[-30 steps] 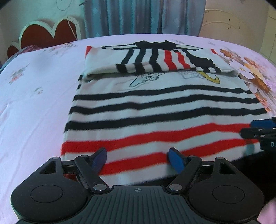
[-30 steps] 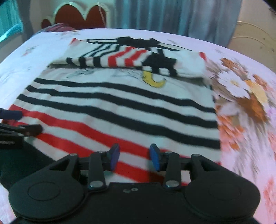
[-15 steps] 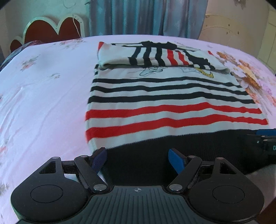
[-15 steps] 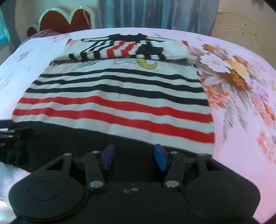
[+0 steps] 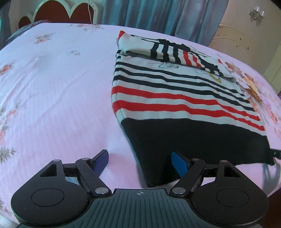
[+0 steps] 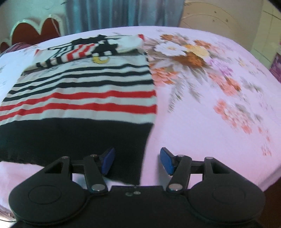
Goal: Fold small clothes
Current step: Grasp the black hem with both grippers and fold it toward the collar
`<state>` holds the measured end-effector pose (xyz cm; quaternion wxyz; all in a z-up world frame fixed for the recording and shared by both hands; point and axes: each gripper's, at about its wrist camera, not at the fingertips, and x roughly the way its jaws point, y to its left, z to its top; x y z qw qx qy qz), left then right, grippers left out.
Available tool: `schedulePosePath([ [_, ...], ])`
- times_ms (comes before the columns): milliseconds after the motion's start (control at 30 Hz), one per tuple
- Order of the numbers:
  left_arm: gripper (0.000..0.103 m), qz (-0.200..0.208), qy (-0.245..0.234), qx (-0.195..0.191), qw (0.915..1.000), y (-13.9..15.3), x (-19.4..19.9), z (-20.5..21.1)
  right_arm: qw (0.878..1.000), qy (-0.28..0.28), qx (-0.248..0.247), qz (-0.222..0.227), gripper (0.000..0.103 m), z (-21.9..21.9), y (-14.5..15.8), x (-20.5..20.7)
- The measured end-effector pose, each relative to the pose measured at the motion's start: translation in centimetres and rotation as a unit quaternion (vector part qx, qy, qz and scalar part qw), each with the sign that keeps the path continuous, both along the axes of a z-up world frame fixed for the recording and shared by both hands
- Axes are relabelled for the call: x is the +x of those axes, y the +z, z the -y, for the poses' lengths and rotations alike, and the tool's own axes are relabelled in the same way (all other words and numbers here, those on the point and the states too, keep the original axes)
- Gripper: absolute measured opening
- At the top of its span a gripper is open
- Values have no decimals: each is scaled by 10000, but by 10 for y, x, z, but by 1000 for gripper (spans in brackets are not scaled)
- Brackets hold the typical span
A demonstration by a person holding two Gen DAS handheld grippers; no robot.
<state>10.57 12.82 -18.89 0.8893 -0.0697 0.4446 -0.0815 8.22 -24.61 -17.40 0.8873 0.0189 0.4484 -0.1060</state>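
A small striped sweater (image 5: 175, 94) with black and red stripes and a black hem lies flat on the pink bed sheet (image 5: 52, 87). Its sleeves are folded across the top. It also shows in the right wrist view (image 6: 79, 98). My left gripper (image 5: 140, 163) is open and empty, with the hem's near left corner lying between its fingers. My right gripper (image 6: 137, 161) is open and empty, with the hem's near right corner between its fingers.
The sheet has a large flower print (image 6: 189, 52) to the right of the sweater. A red and white headboard (image 5: 58, 15) and blue curtains (image 5: 158, 15) stand behind the bed. The bed's near edge lies just below both grippers.
Both grippers have pulled back toward the near edge and moved apart, from over the red stripes to the two hem corners. The right gripper's jaws have opened wider.
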Motion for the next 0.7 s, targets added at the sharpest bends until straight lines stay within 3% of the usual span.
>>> schedulePosePath([
  [67,77,-39,-9,-148,9999,0,0,2,9999,-112,101,-25,57,5,-4,-3],
  [167,60,-141,-184,-325,9992,0,4,10,9996,-179,206,-10,57,7,-5,-6],
  [267,60,-144,-254,-320,9991,-2,9,19,9991,-226,363,-37,54,11,-6,-5],
  [333,58,-159,-300,-386,9987,-1,13,22,9982,-247,536,-56,50,13,-7,-4],
  [400,34,-188,-358,-403,9984,-1,18,25,9976,-194,666,-60,37,14,-7,-2],
  [500,19,-258,-362,-507,9977,-2,24,24,9966,-69,816,-112,17,11,-6,3],
  [567,11,-238,-424,-502,9976,-1,27,26,9956,1,924,-159,11,9,-5,6],
  [700,11,-1,-488,-505,9975,12,29,30,9929,135,1174,-101,10,12,4,12],
])
